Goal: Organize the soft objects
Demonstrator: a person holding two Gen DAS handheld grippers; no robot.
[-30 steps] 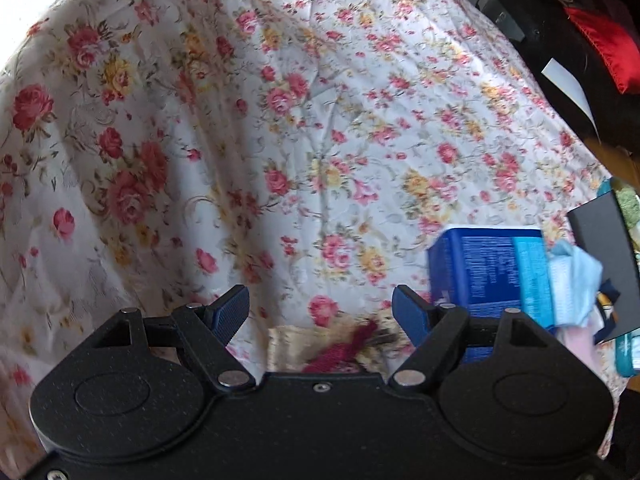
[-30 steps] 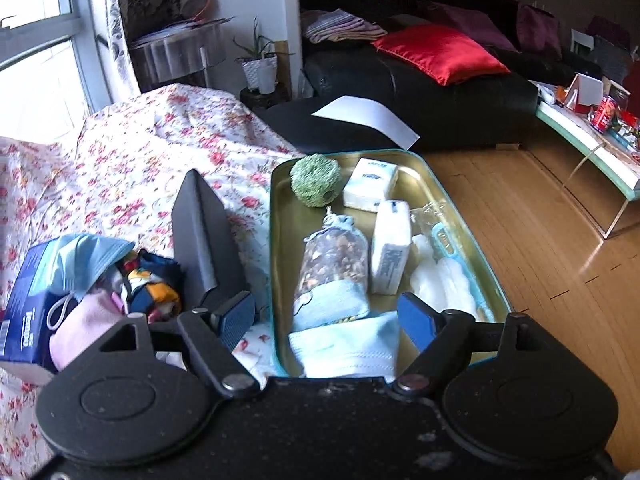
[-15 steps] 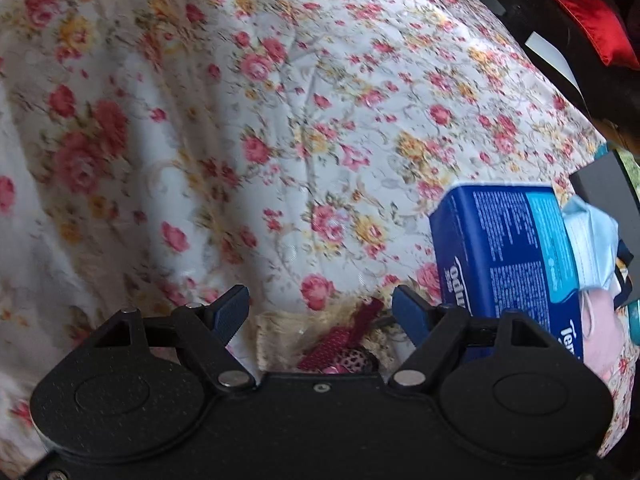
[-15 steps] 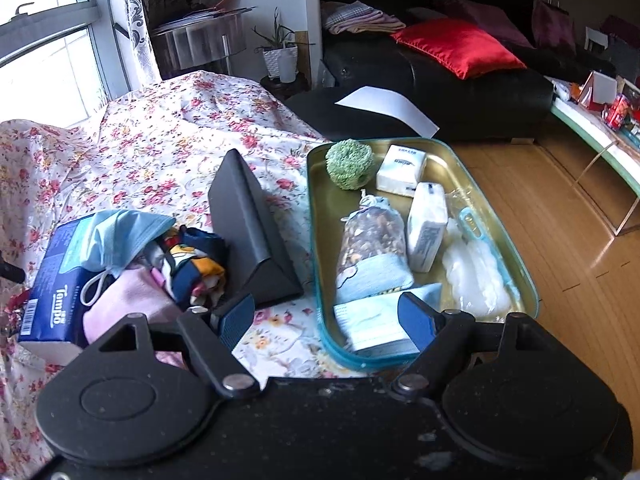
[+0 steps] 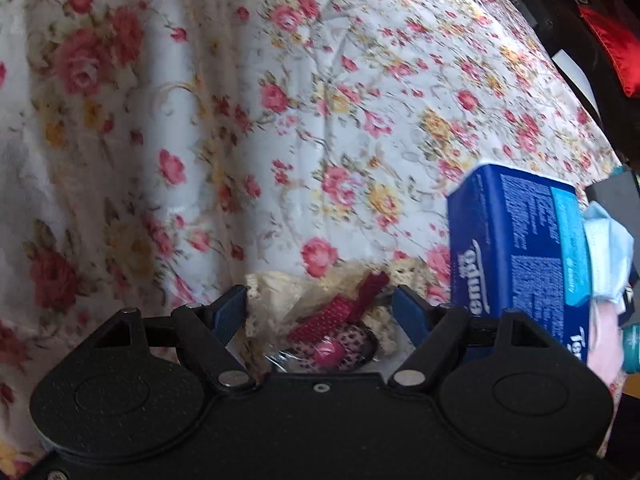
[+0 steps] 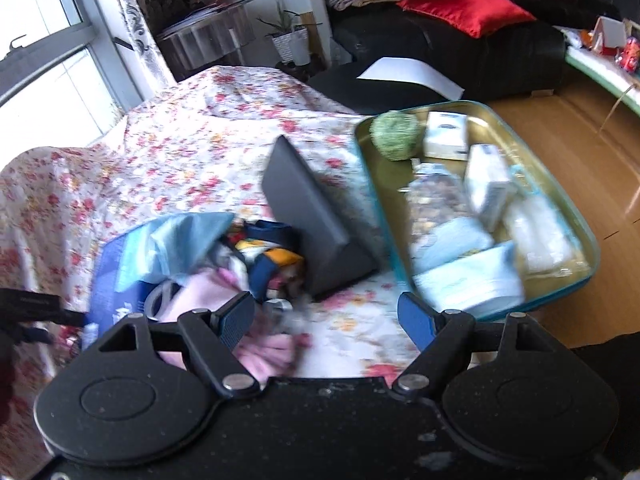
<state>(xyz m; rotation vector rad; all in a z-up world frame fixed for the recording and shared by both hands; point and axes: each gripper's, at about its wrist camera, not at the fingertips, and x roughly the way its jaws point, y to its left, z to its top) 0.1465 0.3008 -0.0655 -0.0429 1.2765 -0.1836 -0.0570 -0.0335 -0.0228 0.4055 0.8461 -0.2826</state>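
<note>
My left gripper (image 5: 320,308) is open, its jaws on either side of a cream lace sachet (image 5: 328,312) with a red ribbon and a pink dotted pouch, lying on the floral cloth (image 5: 240,120). A blue tissue pack (image 5: 516,248) lies just to its right. My right gripper (image 6: 326,320) is open and empty above a pile of soft items: a blue face mask (image 6: 176,244), a pink cloth (image 6: 204,292) and colourful socks (image 6: 264,256). The teal-rimmed gold tray (image 6: 588,236) at the right holds a green yarn ball (image 6: 394,136), tissue packs, a sachet and masks.
A dark grey wedge-shaped case (image 6: 316,220) stands between the pile and the tray. A black sofa with a red cushion (image 6: 464,4) is behind, wooden floor (image 6: 580,128) to the right, and a window at the left.
My left gripper has moved down and forward over the lace sachet, which now lies between its jaws. My right gripper has swung left, from over the tray toward the pile of soft items.
</note>
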